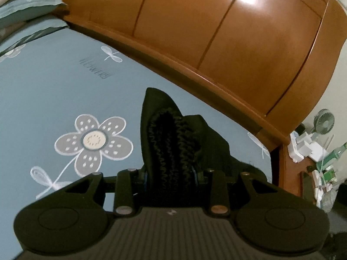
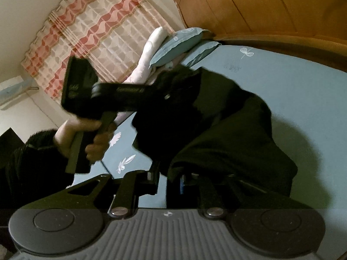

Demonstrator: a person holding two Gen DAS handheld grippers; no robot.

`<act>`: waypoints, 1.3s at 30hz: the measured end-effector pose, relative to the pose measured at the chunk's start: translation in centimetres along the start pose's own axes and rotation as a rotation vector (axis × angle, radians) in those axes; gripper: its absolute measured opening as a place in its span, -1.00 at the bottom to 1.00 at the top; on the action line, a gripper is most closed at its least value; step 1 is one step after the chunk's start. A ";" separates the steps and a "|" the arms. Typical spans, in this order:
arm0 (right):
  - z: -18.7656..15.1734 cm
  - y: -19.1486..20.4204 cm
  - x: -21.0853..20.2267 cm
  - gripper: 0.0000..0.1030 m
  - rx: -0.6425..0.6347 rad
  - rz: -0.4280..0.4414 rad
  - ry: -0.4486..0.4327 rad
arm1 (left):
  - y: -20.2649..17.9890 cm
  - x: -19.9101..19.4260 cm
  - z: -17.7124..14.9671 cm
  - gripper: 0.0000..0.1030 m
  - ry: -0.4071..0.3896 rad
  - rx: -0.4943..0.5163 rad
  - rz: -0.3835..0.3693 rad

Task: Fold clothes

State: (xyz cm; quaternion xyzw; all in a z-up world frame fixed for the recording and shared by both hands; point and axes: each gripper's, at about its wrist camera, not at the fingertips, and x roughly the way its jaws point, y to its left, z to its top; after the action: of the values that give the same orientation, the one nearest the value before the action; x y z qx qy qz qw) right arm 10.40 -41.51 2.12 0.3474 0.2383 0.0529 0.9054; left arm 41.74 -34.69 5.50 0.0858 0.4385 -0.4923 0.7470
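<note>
- Cloth, black: a dark garment (image 2: 227,130) lies heaped on the blue flowered bed sheet (image 2: 303,91), one part of it lifted clear of the bed.
- From the left wrist view, the left tool (image 1: 171,173) has a gathered, elastic-ribbed edge of the black garment (image 1: 171,134) bunched between its jaws, the fabric standing up in a peak ahead of them; the jaws are clamped on it.
- From the right wrist view, that same left tool (image 2: 173,93) is seen from the side, held up by a hand (image 2: 86,136) in a dark sleeve (image 2: 32,156), its front end buried in the raised cloth.
- The right tool (image 2: 173,182) sits low at the near edge of the heap. Dark fabric hangs over and between its jaws, but I cannot tell whether the pads press on it.
- A large grey flower print (image 1: 93,140) lies on the sheet just left of the lifted cloth.
- Pillows (image 2: 177,43) are stacked at the far end of the bed, against a wooden headboard (image 1: 216,32).
- A red and cream curtain (image 2: 97,28) hangs behind them.
- A cluttered bedside shelf (image 1: 314,151) with a small fan (image 1: 325,121) stands past the bed's corner.
</note>
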 end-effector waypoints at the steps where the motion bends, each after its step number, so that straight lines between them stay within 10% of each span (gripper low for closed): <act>1: 0.0 -0.2 0.1 -0.56 0.003 -0.004 -0.004 | -0.2 0.5 0.4 -0.36 0.012 0.009 0.004; 15: -0.9 -2.9 1.4 -0.53 0.063 -0.054 -0.021 | 0.4 5.9 1.7 -0.35 0.097 0.053 0.062; 25: -1.7 -3.6 0.6 -0.40 0.092 -0.060 -0.024 | 1.3 5.9 2.4 0.10 0.071 0.081 0.172; 29: -2.4 -4.0 0.2 -0.24 0.122 -0.060 -0.019 | 2.1 4.8 2.7 0.15 0.039 0.092 0.267; 39: -5.6 -8.4 -1.7 0.45 0.387 0.003 0.000 | 0.9 0.7 -2.9 0.19 0.003 0.062 0.147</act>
State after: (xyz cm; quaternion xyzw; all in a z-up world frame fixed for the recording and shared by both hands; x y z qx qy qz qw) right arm 5.67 -44.91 -6.28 0.5156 0.2434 0.0076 0.8215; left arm 40.90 -33.05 2.99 0.1416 0.4165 -0.4497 0.7774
